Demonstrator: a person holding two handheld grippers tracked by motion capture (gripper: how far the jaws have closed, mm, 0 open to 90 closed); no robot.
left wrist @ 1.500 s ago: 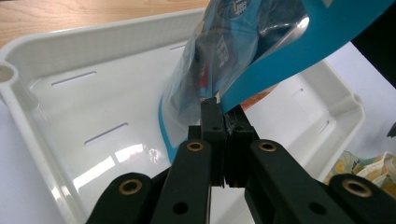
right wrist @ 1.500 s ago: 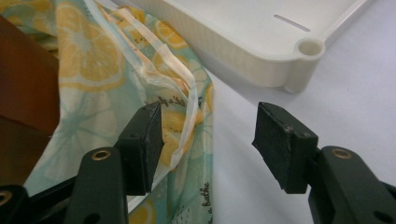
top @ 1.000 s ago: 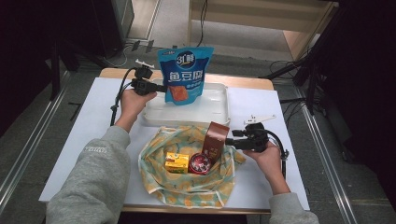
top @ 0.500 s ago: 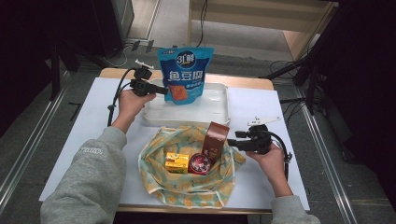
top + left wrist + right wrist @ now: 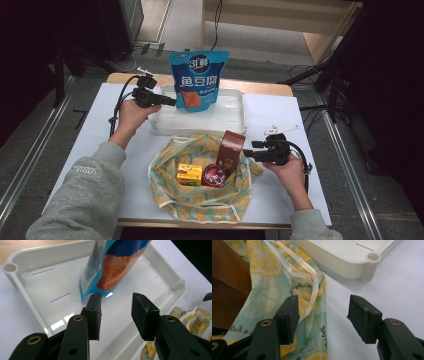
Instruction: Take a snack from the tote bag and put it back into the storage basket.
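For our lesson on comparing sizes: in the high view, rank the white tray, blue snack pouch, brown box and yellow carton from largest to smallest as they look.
1. white tray
2. blue snack pouch; it stands upright in the tray, so it may look bigger
3. brown box
4. yellow carton; close to the box, which leans, so this order is unsure

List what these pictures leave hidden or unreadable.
- Blue pouch: its top is cut off by the left gripper view's edge.
- Brown box: base hidden behind the round tin in the high view.
- Yellow carton: print too small to read there.
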